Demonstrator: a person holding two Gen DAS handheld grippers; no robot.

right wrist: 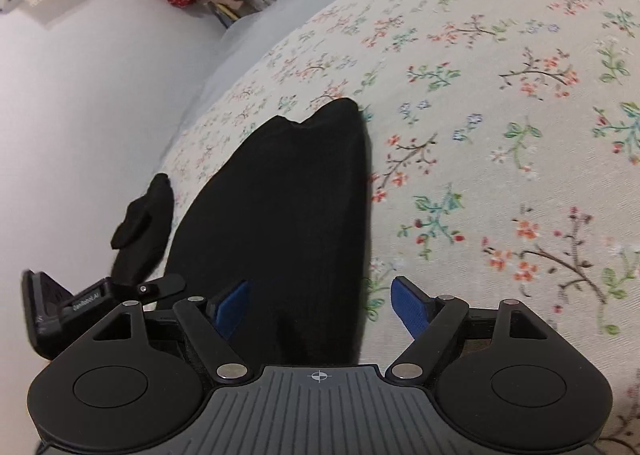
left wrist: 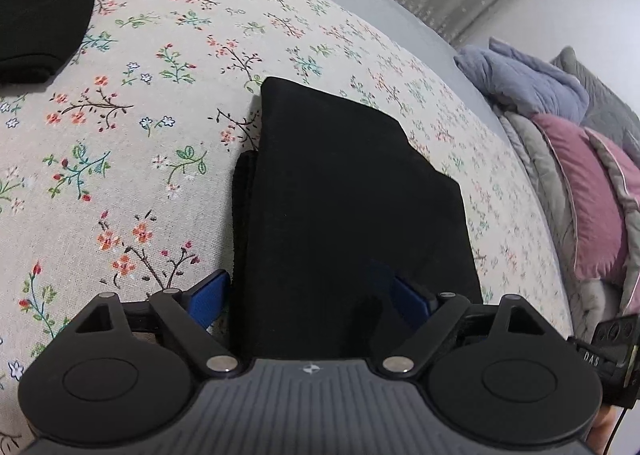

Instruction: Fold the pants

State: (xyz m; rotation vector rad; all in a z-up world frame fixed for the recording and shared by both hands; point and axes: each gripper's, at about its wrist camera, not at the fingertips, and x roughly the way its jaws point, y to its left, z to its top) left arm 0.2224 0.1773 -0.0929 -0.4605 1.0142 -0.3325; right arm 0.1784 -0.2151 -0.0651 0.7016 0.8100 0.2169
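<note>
Folded black pants (left wrist: pixel 344 195) lie flat on the floral bed sheet (left wrist: pixel 132 143). In the left wrist view my left gripper (left wrist: pixel 312 297) hangs over their near end, open wide. Its left blue pad (left wrist: pixel 210 301) sits just outside the pants' left edge, and its right pad (left wrist: pixel 412 301) is over the cloth. In the right wrist view the same black pants (right wrist: pixel 288 215) run away from my right gripper (right wrist: pixel 322 307), which is open. Its left pad (right wrist: pixel 232 307) is at the dark cloth and its right pad (right wrist: pixel 412 309) stands apart over the sheet (right wrist: pixel 500 143).
Another black garment (left wrist: pixel 40 3) lies at the sheet's far left. A small black piece of clothing (right wrist: pixel 140 231) lies near the bed's edge. Pillows and quilts (left wrist: pixel 580 183) are piled at the right. A pale wall (right wrist: pixel 80 115) borders the bed, with a grey curtain behind.
</note>
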